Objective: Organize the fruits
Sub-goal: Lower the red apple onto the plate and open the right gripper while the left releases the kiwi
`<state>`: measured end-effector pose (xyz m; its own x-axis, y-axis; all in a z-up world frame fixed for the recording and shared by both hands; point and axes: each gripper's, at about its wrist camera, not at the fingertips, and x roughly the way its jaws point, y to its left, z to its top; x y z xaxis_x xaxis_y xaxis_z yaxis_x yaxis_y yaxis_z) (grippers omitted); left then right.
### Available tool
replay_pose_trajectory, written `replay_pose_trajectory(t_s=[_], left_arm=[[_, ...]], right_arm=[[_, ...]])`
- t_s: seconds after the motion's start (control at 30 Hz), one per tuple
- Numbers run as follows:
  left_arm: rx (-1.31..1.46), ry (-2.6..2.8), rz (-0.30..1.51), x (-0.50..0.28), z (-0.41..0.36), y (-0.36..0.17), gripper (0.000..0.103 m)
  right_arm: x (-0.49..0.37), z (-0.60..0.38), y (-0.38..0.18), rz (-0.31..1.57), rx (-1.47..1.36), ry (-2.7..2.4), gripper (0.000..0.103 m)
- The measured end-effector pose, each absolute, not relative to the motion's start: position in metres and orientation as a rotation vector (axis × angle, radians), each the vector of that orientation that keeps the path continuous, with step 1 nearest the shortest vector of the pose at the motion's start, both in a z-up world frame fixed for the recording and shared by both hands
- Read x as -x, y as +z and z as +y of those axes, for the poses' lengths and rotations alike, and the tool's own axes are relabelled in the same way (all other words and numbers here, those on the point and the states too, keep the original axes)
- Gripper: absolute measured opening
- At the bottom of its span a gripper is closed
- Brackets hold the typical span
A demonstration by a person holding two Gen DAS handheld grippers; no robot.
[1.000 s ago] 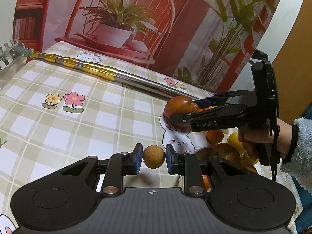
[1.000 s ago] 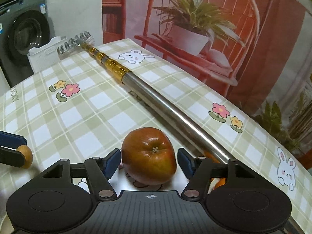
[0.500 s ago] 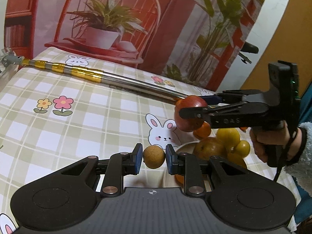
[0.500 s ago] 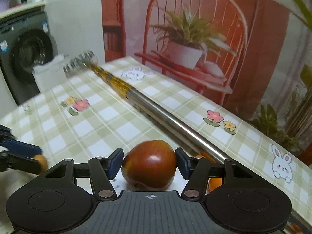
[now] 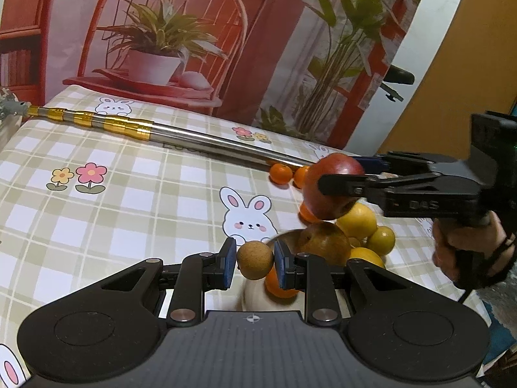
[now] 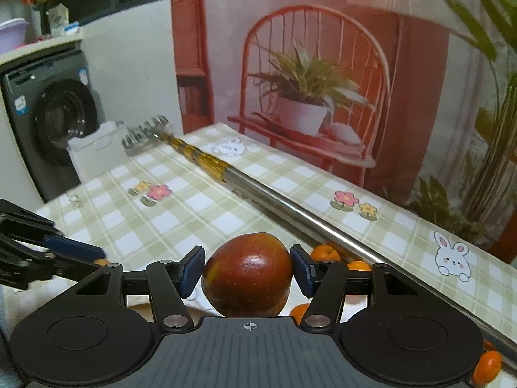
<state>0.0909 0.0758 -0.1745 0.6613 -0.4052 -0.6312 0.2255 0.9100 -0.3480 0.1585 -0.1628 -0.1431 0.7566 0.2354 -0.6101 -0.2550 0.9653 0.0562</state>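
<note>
My left gripper (image 5: 254, 260) is shut on a small round tan fruit (image 5: 255, 260), held just above the table. In the right wrist view my right gripper (image 6: 247, 271) is shut on a dark red apple (image 6: 248, 273); the left wrist view shows that apple (image 5: 332, 190) lifted above a heap of fruit. The heap holds a brown pear-like fruit (image 5: 324, 242), yellow citrus (image 5: 357, 221) and an orange (image 5: 281, 286), on a white bowl's rim (image 5: 282, 234). The left gripper's fingers (image 6: 74, 250) appear at the left of the right wrist view.
A long steel pole with gold bands (image 5: 161, 132) lies across the checked tablecloth (image 5: 129, 207). Small mandarins (image 5: 281, 173) lie beside it, more mandarins (image 6: 324, 253) behind the apple. A hand (image 5: 465, 249) holds the right gripper. A washing machine (image 6: 55, 123) stands beyond the table's left edge.
The right gripper closed on the red apple and lifted it up off the table, above the fruit heap. The left gripper kept its hold on the tan fruit and rose slightly.
</note>
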Motion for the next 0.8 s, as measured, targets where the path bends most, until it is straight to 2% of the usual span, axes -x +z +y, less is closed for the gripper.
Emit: replay_pose_trajectory(t_s=[0.33,0.53,0.8], left_arm=[[0.208,-0.434,0.789,-0.077,0.062,-0.177,0.027],[0.169,-0.469,0.803,-0.071,0.053,-0.182,0.027],[0.150,-0.457,0.834,-0.069,0.051,-0.189,0.027]], right_arm=[[-0.080,-0.158,-0.126,0.658,0.004,0.326,0.054],[-0.040,-0.158,-0.141,0.737,-0.006,0.343,0.054],[-0.032,-0.154,-0.160,0.802,-0.019,0.373,0.054]])
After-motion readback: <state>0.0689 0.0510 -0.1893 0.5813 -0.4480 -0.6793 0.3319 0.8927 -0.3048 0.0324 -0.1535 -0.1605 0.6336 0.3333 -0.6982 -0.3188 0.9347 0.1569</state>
